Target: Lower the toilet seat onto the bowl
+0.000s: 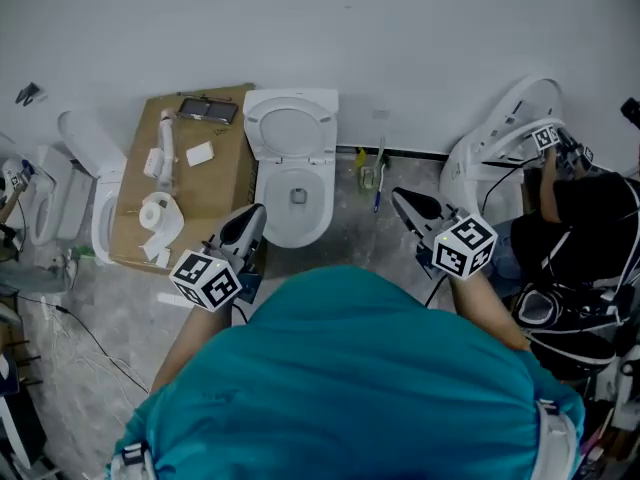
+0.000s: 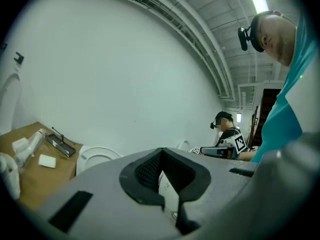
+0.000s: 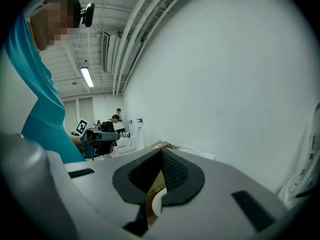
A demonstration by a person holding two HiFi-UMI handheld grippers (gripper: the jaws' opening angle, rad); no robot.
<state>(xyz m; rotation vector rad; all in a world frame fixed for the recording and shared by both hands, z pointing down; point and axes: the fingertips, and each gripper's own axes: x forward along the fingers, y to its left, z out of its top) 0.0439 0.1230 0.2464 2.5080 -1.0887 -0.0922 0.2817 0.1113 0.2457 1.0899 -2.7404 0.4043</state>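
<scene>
Concrete floor (image 1: 350,236), wall edge: toilet seat (image 1: 290,128) raised above bowl (image 1: 296,208), lying ahead, between left hand-held gripper (image 1: 257,212) and right hand-held gripper (image 1: 398,195); all 2 clenched, empty.

"From where does the head view look?"

"From high above the person's teal shirt (image 1: 350,368), steeply down at the toilet (image 1: 292,133) against the white wall (image 1: 420,28)."

"And the other two?"

"Each rides low, close behind its own jaws, about level. The view on the left hand-held gripper (image 1: 255,216) shares the toilet and the cardboard box (image 1: 225,183) with the head view. The view on the right hand-held gripper (image 1: 402,198) faces left along that wall and catches the left one."
</scene>
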